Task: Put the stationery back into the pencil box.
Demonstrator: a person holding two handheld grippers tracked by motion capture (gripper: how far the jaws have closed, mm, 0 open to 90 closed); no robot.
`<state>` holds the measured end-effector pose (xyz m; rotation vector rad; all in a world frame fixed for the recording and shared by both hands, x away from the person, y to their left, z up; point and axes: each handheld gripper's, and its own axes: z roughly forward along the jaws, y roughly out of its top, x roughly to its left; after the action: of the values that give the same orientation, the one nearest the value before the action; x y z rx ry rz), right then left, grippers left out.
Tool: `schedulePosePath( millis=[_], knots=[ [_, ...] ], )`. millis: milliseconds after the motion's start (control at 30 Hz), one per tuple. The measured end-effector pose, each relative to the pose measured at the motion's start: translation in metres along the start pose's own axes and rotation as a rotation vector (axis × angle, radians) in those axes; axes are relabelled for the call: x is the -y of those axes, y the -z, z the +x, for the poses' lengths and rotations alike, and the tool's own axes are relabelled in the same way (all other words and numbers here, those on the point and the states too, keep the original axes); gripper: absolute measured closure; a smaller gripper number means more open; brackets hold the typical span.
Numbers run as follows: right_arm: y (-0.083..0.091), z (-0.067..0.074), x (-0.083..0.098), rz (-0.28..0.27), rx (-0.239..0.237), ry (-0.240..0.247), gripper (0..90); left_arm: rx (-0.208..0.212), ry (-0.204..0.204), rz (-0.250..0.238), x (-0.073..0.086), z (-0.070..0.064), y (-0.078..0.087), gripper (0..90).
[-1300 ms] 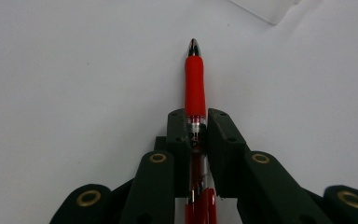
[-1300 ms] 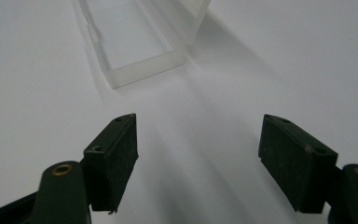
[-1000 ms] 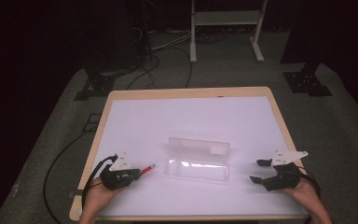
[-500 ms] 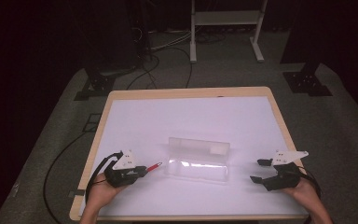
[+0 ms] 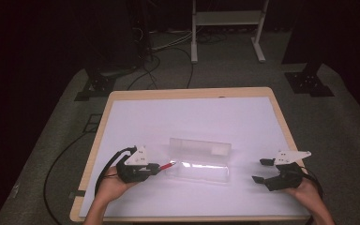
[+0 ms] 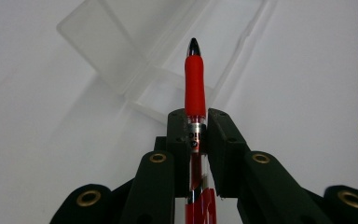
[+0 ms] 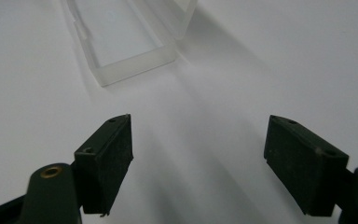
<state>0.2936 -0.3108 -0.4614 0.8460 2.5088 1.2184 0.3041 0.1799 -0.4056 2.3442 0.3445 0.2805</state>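
Note:
My left gripper (image 5: 157, 168) is shut on a red pen (image 5: 168, 165) near the table's front left. The pen's tip points right and reaches the left end of a clear plastic case (image 5: 199, 172). The case lies open in the middle, its lid (image 5: 199, 146) folded back behind it. In the left gripper view the pen (image 6: 195, 79) sticks out past the pads over the case (image 6: 121, 60). My right gripper (image 5: 258, 171) rests at the front right, open. Its jaws have just been opening, with nothing between them. The right gripper view has the case's end (image 7: 121, 51) ahead of that gripper (image 7: 198, 140).
A white sheet (image 5: 187, 117) covers the wooden table, whose rim (image 5: 187, 93) runs along the back. Black cables (image 5: 65, 154) trail off the left edge to the floor. A white stand (image 5: 225, 28) and dark equipment bases stand beyond the table.
My left gripper has carried the pen to the right and slightly up, bringing its tip to the case's left end. The right hand has stayed where it was.

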Motion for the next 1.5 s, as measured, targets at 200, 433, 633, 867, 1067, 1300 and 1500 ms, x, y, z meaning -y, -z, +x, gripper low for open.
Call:
schedulePosePath(
  millis=[200, 433, 633, 867, 1067, 1300, 1500],
  knots=[
    [-0.001, 0.000, 0.000, 0.002, 0.000, -0.006, 20.6, 0.017, -0.022, -0.005, -0.013, 0.002, -0.006, 79.3],
    [0.000, -0.001, 0.000, 0.001, -0.003, -0.009, 20.2, 0.049, -0.055, 0.006, -0.028, 0.003, -0.016, 79.4],
    [0.000, -0.001, 0.000, -0.003, -0.002, -0.007, 20.3, 0.068, -0.075, 0.005, -0.040, 0.005, -0.023, 79.3],
    [0.000, -0.002, 0.000, -0.001, -0.004, -0.011, 20.2, 0.084, -0.091, 0.005, -0.049, 0.006, -0.029, 79.4],
    [0.000, -0.002, 0.000, -0.003, -0.008, -0.012, 20.2, 0.097, -0.111, 0.002, -0.061, 0.007, -0.033, 79.4],
    [0.001, -0.002, 0.000, -0.009, -0.006, -0.011, 20.2, 0.115, -0.135, 0.008, -0.074, 0.006, -0.040, 79.4],
    [0.002, -0.003, 0.000, -0.011, -0.006, -0.012, 20.2, 0.126, -0.141, 0.007, -0.081, 0.006, -0.046, 79.4]
  ],
)
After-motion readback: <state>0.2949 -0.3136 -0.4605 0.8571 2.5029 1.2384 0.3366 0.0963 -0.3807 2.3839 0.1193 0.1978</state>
